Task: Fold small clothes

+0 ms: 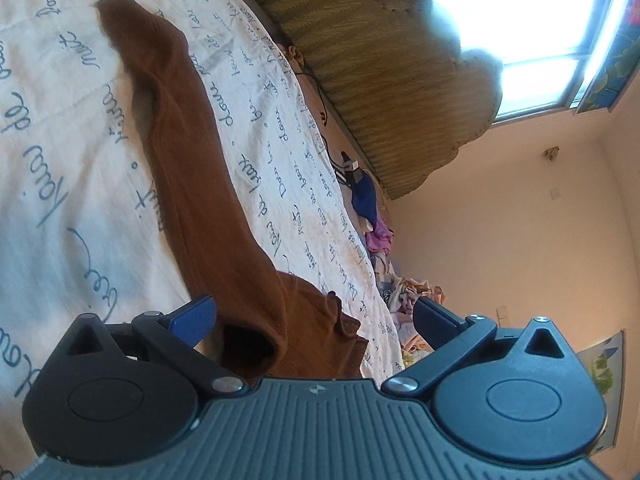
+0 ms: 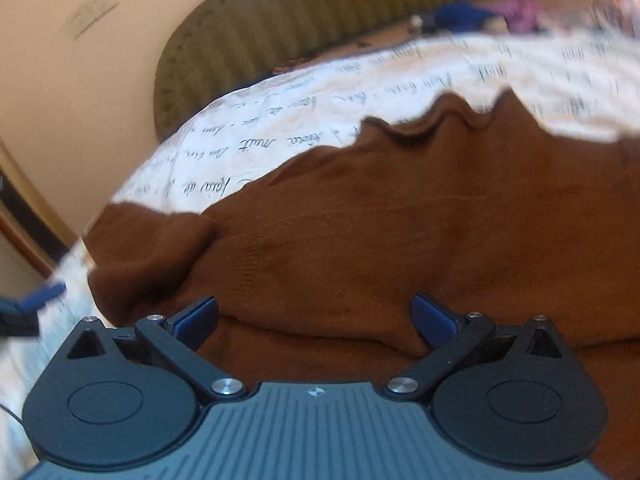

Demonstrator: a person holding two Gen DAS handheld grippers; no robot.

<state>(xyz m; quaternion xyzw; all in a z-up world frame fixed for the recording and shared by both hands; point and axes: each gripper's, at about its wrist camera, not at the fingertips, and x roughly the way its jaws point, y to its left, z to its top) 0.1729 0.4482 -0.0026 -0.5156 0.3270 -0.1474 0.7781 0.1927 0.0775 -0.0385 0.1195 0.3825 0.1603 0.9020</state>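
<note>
Left wrist view: the left claw (image 1: pixel 314 316) is standing wide, its blue-padded fingers (image 1: pixel 194 318) spread apart with nothing between them. Just beyond it a brown sweater (image 1: pixel 192 168) is lying on the bed. The garment is a fine knit, matte and soft; one long sleeve is stretching away toward the far end of the bed, and a rumpled, ribbed edge is bunching close to the claw. The bed sheet (image 1: pixel 60 120) is a white, lightly creased cloth printed with dark cursive script. To the right, a padded olive headboard (image 1: pixel 380 80) with a woven, ribbed texture is running along the bed's edge. A heap of mixed clothes (image 1: pixel 384 248), blue, pink and pale, is lying between bed and wall. Further right a bright window (image 1: pixel 532 36) is glaring against plain cream walls.

Right wrist view: at the far left a blue fingertip of the other claw is showing, blurred. The right claw (image 2: pixel 314 316) is likewise standing wide and gripping nothing, hovering close over the sweater's (image 2: pixel 400 220) broad brown body, which is filling the middle of the frame with a wavy far hem. Whether the fingers (image 2: pixel 434 318) are touching the knit cannot be told. The script-printed sheet (image 2: pixel 280 120) and the headboard (image 2: pixel 280 20) are lying beyond, motion-blurred toward the right.
</note>
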